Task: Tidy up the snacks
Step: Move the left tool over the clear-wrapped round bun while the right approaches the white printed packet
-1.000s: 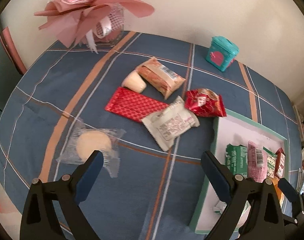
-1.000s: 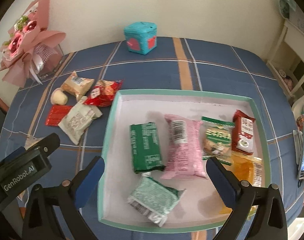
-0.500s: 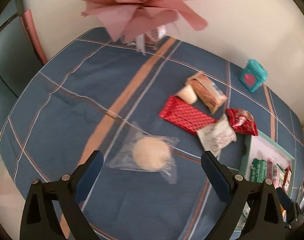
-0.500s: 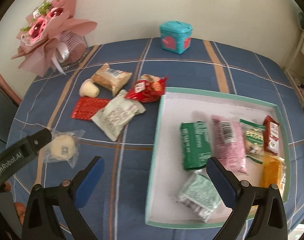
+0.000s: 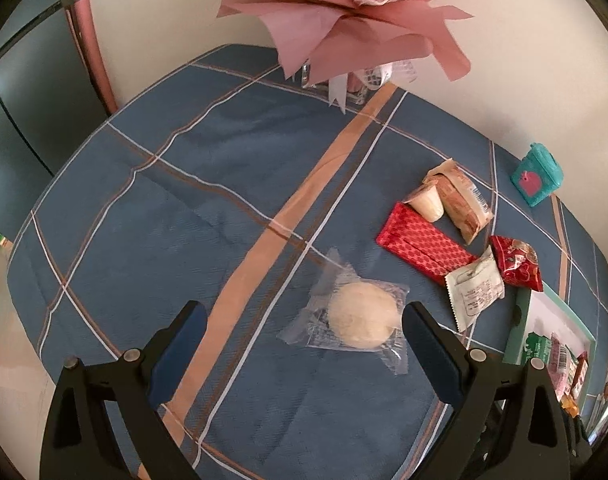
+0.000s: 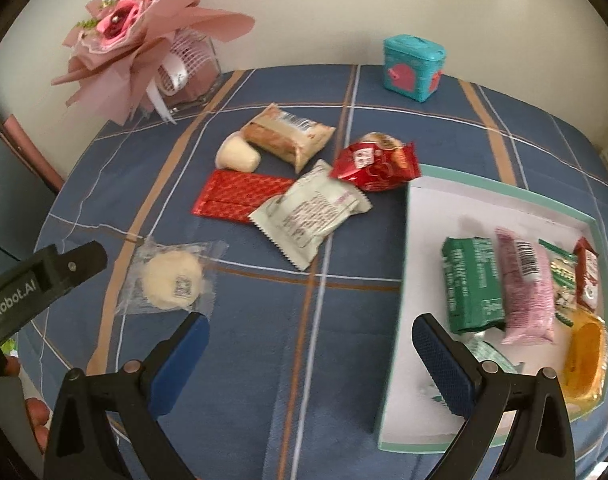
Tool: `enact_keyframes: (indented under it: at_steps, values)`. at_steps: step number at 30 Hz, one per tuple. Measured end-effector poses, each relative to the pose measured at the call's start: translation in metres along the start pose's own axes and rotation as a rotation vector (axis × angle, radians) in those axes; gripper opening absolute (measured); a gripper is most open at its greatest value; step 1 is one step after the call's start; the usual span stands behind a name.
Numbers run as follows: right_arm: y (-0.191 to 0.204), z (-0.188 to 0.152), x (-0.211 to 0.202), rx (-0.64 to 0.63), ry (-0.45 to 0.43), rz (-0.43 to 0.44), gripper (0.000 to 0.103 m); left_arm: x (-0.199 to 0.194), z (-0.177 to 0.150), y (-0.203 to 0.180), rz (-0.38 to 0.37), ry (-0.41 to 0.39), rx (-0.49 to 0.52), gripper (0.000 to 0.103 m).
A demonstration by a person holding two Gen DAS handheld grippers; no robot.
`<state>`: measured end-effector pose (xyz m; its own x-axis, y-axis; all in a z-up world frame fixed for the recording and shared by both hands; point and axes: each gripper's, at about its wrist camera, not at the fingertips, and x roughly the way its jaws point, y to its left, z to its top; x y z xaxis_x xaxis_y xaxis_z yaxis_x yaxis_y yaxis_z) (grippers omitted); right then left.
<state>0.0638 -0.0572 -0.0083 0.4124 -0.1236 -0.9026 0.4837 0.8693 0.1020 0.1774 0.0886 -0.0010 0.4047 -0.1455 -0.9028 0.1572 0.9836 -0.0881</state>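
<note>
Task status: partly complete. Nearest on the table [image 6: 264,380], at its left edge, the round pastry in clear wrap [image 5: 362,316] lies flat and loose, directly ahead of the left gripper [image 5: 304,356]. The left gripper's jaws stand wide apart, empty, with the pastry's wrap lying between the two blue pads in the left wrist view — not touching either, as far as the picture shows. The right gripper [image 6: 310,360] is likewise spread and empty, held above bare cloth between the pastry and the tray [image 6: 402,280], pointing toward the table's far edge. The tray, at the right edge, already holds several packets: a green packet [image 6: 470,284], a pink packet [image 6: 526,284], an orange packet [image 6: 586,360] and others partly hidden. Farther in, near the middle, five snacks remain outside the tray — the white packet [image 6: 312,212], red flat packet [image 6: 240,196], red crinkled packet [image 6: 378,162], small cream cup [image 6: 238,155] and tan packet [image 6: 290,136], clustered and partly overlapping. At the far edge stand the bouquet [image 6: 144,40] and teal tin [image 6: 412,66]. Judgement: six items remain to be transferred; the pastry is the likely next pick.
</note>
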Motion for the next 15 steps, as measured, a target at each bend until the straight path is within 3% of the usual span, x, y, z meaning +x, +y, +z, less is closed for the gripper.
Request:
enact_keyframes:
  at_steps: [15]
  values:
    - [0.002,0.011,0.02,-0.006,-0.001,0.012,0.103,0.052,0.003,-0.008,-0.041,0.127,-0.001,0.098]
